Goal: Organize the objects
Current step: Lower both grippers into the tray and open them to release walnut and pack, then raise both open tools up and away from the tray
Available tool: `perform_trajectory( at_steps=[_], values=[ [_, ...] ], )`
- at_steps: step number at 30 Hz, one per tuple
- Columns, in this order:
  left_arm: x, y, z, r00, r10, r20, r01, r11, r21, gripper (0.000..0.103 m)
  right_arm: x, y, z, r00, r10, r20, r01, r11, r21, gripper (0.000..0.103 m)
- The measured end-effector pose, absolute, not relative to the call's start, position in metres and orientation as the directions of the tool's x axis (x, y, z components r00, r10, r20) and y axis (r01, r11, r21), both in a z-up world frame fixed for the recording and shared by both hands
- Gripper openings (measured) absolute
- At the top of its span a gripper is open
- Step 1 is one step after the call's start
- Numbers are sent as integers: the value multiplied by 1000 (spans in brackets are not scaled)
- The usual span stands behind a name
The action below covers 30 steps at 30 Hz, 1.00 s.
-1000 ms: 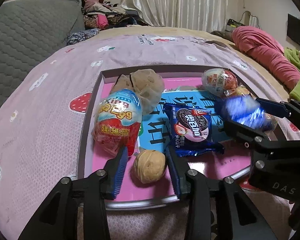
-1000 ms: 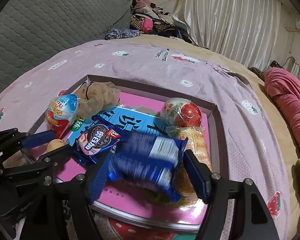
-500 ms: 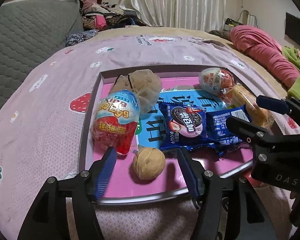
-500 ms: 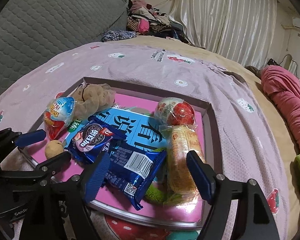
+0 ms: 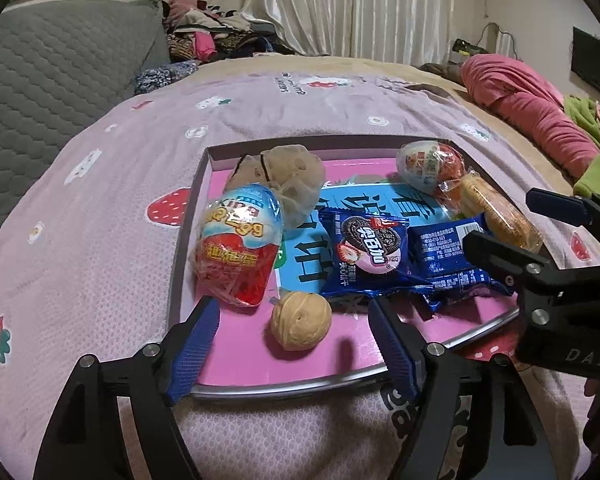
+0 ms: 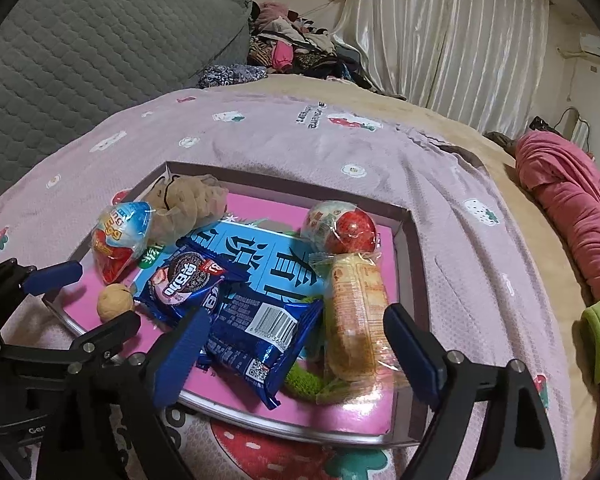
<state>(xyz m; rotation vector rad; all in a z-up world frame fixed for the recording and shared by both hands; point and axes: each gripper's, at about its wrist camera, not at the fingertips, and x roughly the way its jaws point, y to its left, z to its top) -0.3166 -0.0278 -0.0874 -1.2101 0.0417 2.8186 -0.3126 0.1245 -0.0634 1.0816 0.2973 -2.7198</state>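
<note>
Our left gripper (image 5: pixel 292 344) and right gripper (image 6: pixel 296 352) were opening, empty, snacks released into the shallow pink-lined tray (image 6: pixel 404 240).

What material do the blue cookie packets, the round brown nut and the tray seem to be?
Blue cookie packets: glossy plastic film, judging by crimped ends and glare. Walnut: apparently a natural woody shell, matte tan, with a seam line. Tray: probably cardboard, with a glossy pink floor that reflects light and dull grey-purple walls.

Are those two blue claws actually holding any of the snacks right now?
No, nothing is held. The left gripper is opening around the walnut without touching it. The right gripper is opening too, with the blue cookie packet lying loose in the tray.
</note>
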Motion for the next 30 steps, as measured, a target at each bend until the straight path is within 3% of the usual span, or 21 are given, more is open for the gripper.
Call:
perform_trajectory(
  at_steps=[10,17,30],
  values=[
    [-310,-35,-75,-696,48,-716,-57,-998,-12,87,-305,130,-57,-701,-120,-703,244,-967,-78,98],
    [-307,-41,-73,-692,25,-721,-41,-999,5,102,-300,135,-56,-691,-133,-711,237,-970,-50,102],
    [-296,-59,-51,-710,-26,-704,7,-1000,30,102,-286,139,-33,-706,-152,-692,227,-974,-17,102]
  ],
)
